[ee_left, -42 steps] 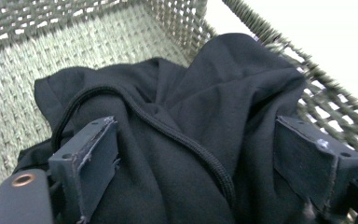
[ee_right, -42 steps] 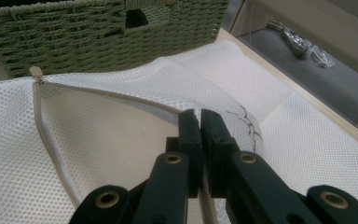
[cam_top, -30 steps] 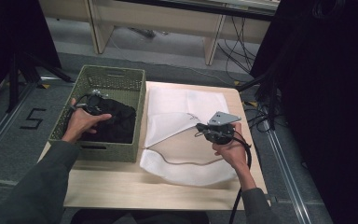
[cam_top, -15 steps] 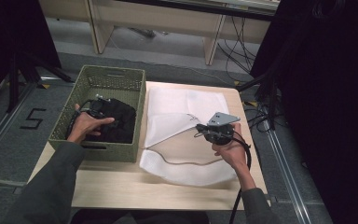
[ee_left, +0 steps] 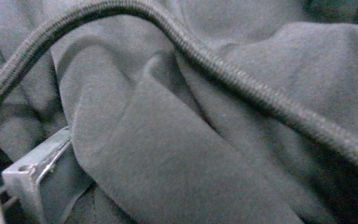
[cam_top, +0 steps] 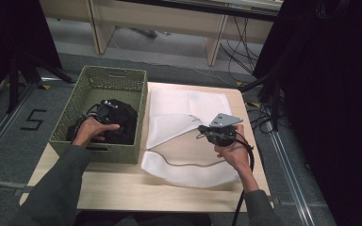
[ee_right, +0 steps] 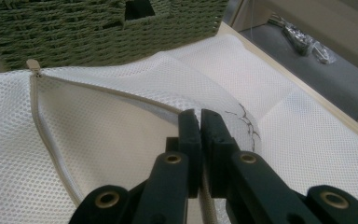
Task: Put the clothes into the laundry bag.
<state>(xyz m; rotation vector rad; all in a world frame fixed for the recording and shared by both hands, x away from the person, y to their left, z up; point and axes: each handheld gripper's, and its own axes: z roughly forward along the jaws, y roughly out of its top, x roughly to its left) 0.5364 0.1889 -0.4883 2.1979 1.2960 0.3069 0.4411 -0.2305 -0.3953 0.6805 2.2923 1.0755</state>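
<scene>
High view: one green woven basket (cam_top: pixel 122 81) is seen at the left of the worktop (cam_top: pixel 122 188), and one white mesh bag (cam_top: pixel 188 108) is spread at centre. One dark garment (cam_top: pixel 125 123) lies in the basket, low in its near half. The left gripper (cam_top: pixel 104 112) is pushed down into the garment; its fingers have just been opening and are spread wide, with cloth and a ribbed seam close before them in the left gripper view, not yet pinched. The right gripper (cam_top: pixel 207 134), at centre right, has its fingers (ee_right: pixel 189 135) pressed together on the bag's zipped edge, which is held lifted. One "5" (cam_top: pixel 34 120) is marked on the floor at far left.
</scene>
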